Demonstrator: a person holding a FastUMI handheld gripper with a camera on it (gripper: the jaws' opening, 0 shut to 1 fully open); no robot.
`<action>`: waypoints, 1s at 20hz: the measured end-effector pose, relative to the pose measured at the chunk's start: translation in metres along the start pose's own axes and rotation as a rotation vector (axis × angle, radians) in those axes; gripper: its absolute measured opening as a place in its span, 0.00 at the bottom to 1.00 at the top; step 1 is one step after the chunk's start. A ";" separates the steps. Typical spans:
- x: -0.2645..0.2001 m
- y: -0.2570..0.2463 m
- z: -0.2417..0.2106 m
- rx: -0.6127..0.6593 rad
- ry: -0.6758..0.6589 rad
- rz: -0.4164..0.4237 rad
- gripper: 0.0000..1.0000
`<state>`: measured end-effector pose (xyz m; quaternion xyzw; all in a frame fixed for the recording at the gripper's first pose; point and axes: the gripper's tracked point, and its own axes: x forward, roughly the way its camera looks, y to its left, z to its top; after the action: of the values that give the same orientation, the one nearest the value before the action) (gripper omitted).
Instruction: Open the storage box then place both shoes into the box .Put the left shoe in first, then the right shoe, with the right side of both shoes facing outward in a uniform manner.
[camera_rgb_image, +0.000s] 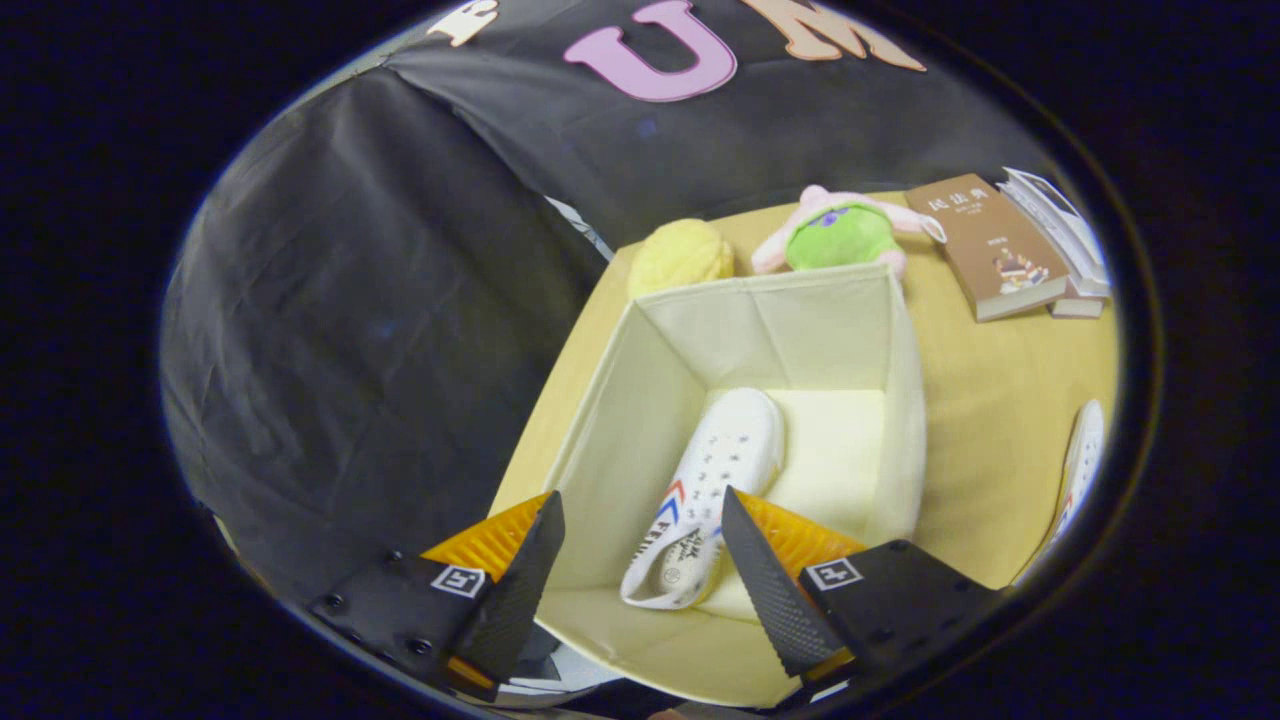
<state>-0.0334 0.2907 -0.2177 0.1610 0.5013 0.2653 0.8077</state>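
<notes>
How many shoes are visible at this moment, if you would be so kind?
2. One white shoe lies inside the open storage box, between the open gripper fingers; the other shoe lies on the table beside it.

The storage box (655, 400) is pale cream inside and out. The shoe (705, 495) in it is white with red and blue stripes on its side. The bench (990, 420) is light yellow wood. Beyond sit a yellow plush (680, 257), a green-and-pink plush (840, 235) and a brown book (990, 245).

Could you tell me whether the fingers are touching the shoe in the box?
Apart: the gripper view shows the gripper open, gaps between both fingers and the shoe in the box.
</notes>
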 end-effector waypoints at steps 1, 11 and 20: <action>-0.010 -0.004 0.004 -0.011 -0.017 0.006 1.00; -0.102 -0.101 0.034 -0.036 -0.132 -0.094 1.00; -0.167 -0.212 0.035 0.013 -0.172 -0.230 1.00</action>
<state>-0.0050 0.0211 -0.1925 0.1296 0.4469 0.1529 0.8718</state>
